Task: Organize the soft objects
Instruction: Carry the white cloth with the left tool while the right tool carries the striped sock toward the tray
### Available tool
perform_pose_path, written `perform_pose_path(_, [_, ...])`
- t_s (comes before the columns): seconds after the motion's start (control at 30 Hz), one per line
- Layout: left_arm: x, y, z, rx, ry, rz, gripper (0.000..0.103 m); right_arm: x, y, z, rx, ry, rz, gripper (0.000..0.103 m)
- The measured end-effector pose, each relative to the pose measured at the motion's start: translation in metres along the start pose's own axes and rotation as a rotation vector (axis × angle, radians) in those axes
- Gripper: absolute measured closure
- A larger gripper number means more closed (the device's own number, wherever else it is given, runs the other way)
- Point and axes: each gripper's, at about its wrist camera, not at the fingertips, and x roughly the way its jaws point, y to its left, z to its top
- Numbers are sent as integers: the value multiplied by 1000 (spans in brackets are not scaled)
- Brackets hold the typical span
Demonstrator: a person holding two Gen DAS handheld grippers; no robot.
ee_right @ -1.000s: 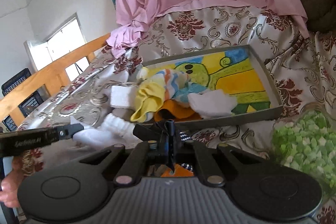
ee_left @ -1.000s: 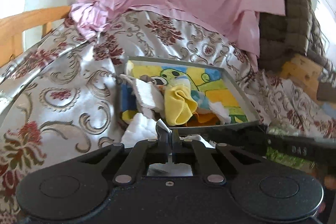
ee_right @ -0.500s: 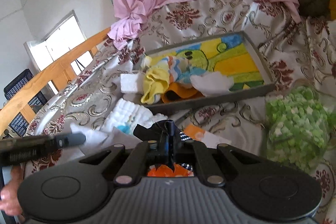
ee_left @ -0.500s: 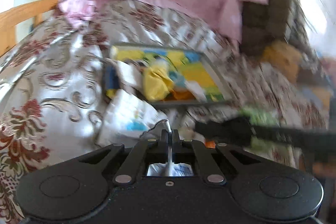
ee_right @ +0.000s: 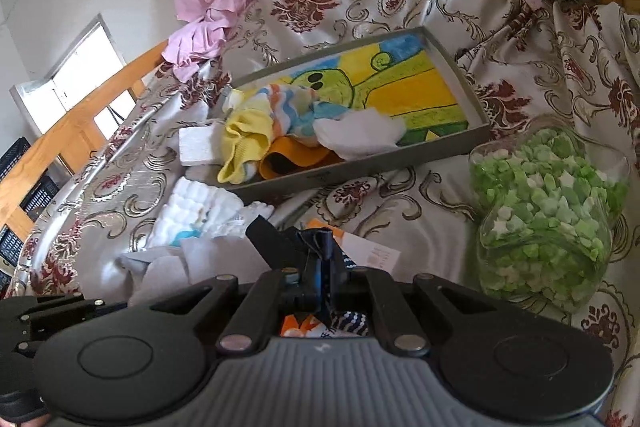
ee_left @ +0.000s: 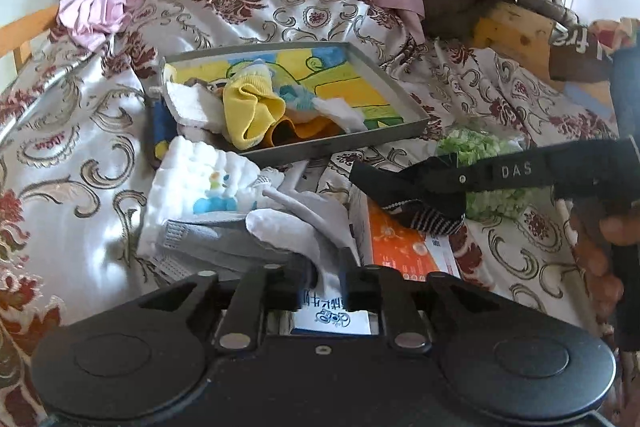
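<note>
The left gripper [ee_left: 323,277] is pinching a grey sock [ee_left: 256,243]. The right gripper [ee_left: 360,175], lettered "DAS", is clamping a dark striped sock [ee_left: 430,217] over an orange packet [ee_left: 400,243], near the tray [ee_left: 340,145] holding a yellow sock [ee_left: 248,107].

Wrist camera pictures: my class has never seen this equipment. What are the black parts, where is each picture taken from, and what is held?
A person holds a two-finger gripper in each hand; each carries a camera looking along its fingers. One picture is from the left gripper, a grey sock between its fingers; the other from the right gripper, pinching a dark striped sock. On the bedspread lie a tray of socks, a white cloth and a jar of green bits.
</note>
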Motion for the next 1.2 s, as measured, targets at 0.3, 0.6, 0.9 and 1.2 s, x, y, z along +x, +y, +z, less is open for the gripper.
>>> perform_pose_path(0.3, [23, -4, 0, -10, 14, -4, 55, 8, 10, -1, -61, 12, -17, 94])
perform_pose_path(0.6, [30, -8, -3, 40, 31, 67, 78, 11, 14, 0, -90, 7, -5, 77])
perform_pose_path(0.9, [26, -25, -9, 148, 11, 49, 90, 15, 19, -3, -133, 12, -3, 59])
perform_pose_path(1.2, [26, -26, -11, 181, 13, 84, 93, 20, 21, -9, -169, 28, -19, 57])
